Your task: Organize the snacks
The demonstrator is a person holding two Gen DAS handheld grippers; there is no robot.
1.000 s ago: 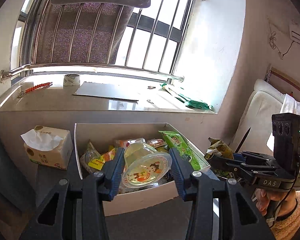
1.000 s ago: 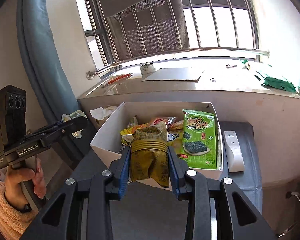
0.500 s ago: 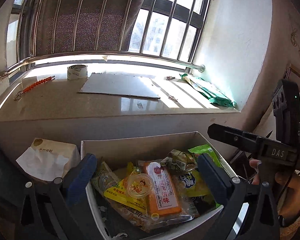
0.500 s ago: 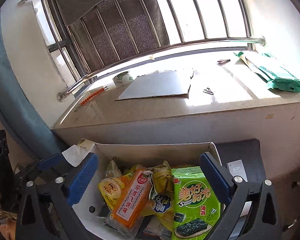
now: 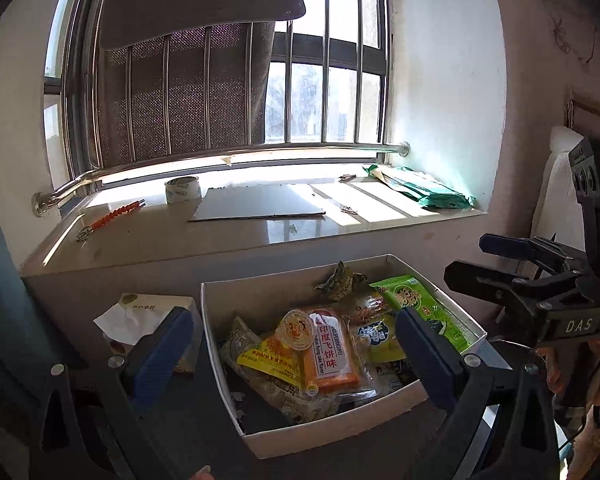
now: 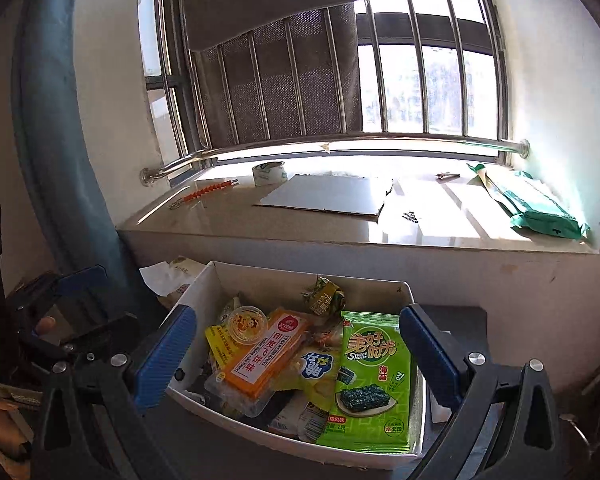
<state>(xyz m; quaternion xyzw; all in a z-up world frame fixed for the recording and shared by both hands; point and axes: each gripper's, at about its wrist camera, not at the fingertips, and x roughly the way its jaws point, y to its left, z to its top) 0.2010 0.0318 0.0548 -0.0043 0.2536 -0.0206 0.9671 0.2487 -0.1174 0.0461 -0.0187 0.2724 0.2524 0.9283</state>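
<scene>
Sunlit window sill behind, dark table below with white box (image 6: 396, 292) pushed against the wall so snacks stay corralled. Left gripper (image 5: 296, 354) and right gripper (image 6: 298, 354) both gape wide, jaws just sprung apart, nothing between them. Jelly cup (image 5: 297, 328) and olive packet (image 6: 324, 294) lie loose in the box on the orange pack (image 6: 260, 356), seemingly just dropped.

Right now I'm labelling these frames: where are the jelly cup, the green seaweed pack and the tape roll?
jelly cup (image 5: 297, 328): left wrist view, on its printed lid.
green seaweed pack (image 6: 370, 376): right wrist view, middle of its front.
tape roll (image 5: 183, 189): left wrist view, on its outer side.
</scene>
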